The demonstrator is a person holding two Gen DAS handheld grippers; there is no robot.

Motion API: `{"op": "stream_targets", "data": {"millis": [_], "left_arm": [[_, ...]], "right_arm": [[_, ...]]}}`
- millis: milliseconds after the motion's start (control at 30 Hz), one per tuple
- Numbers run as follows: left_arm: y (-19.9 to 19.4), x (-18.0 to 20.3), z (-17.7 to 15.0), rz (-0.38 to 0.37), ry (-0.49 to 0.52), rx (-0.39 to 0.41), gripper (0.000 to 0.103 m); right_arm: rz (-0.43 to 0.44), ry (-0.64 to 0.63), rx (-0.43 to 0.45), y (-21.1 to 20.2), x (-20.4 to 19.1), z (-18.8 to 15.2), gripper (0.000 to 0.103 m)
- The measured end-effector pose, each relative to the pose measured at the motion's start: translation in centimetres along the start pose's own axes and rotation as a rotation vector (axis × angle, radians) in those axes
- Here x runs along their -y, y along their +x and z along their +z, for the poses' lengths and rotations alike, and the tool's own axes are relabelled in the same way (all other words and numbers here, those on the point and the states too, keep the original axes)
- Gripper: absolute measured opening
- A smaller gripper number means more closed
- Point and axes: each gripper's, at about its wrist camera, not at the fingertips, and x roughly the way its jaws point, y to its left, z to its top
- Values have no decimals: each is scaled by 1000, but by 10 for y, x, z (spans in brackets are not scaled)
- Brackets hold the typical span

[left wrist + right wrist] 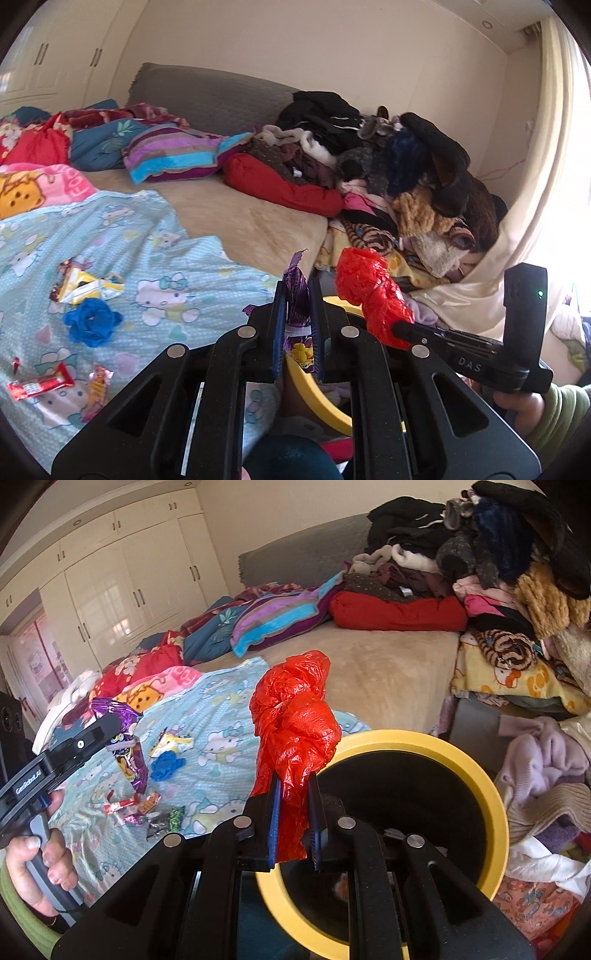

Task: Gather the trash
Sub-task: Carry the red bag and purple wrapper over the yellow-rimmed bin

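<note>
Carrying trash binward: right gripper (293, 821) pinching crumpled red plastic bag (295, 723) near yellow-rimmed black bin (496, 801), left gripper (297, 332) clamping purple foil wrapper (296, 295); next, release inside.

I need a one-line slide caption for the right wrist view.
Right gripper holds a crumpled red plastic bag above the yellow-rimmed bin beside the bed.

Thin, crinkled, glossy red plastic bag (295, 738), shiny purple foil wrapper (297, 295), smooth matt yellow plastic bin rim (491, 786), soft printed cotton sheet (155, 236) at lower left, and matt black plastic fingers (274, 819) with blue rubbery pads.
</note>
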Motion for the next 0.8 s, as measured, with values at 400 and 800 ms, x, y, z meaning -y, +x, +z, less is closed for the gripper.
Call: {"op": "stream_targets", "data": {"millis": [400, 800], "left_arm": [[25, 43, -10, -61, 71, -54, 8], [63, 80, -26, -117, 151, -141, 8]], "right_arm": [[-60, 50, -19, -12, 41, -13, 13], [-109, 88, -48, -14, 77, -30, 13]]}}
